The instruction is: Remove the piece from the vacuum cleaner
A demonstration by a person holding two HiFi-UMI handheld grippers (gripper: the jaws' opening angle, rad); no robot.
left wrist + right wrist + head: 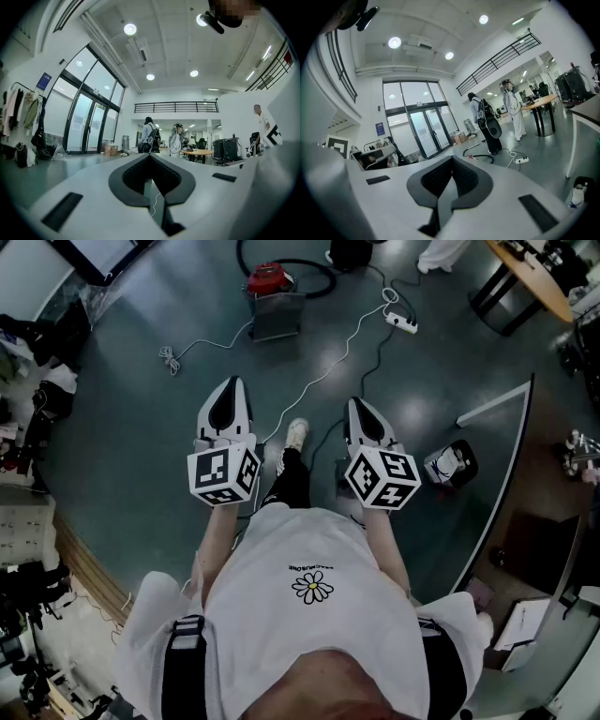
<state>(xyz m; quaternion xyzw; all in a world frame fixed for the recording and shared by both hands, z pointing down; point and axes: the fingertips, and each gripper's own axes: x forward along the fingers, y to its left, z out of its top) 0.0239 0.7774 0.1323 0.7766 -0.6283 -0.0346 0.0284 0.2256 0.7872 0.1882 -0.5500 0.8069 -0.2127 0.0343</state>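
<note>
The vacuum cleaner (269, 282) has a red top and a grey body and stands on the dark floor well ahead of me, with its black hose (302, 266) looping behind it. In the right gripper view only the hose (481, 159) and a red bit show, just past the jaw tips. My left gripper (230, 388) and right gripper (360, 407) are held side by side at waist height, both pointing toward the vacuum and far short of it. Both are shut with nothing between the jaws, as each gripper view shows for the left gripper (150, 156) and the right gripper (451, 160).
A white cable (314, 379) runs across the floor to a power strip (401, 322). A small black-and-white object (451, 464) lies at the right by a curved low partition (507, 474). A wooden table (531, 274) stands far right. People (487, 125) stand beyond the vacuum.
</note>
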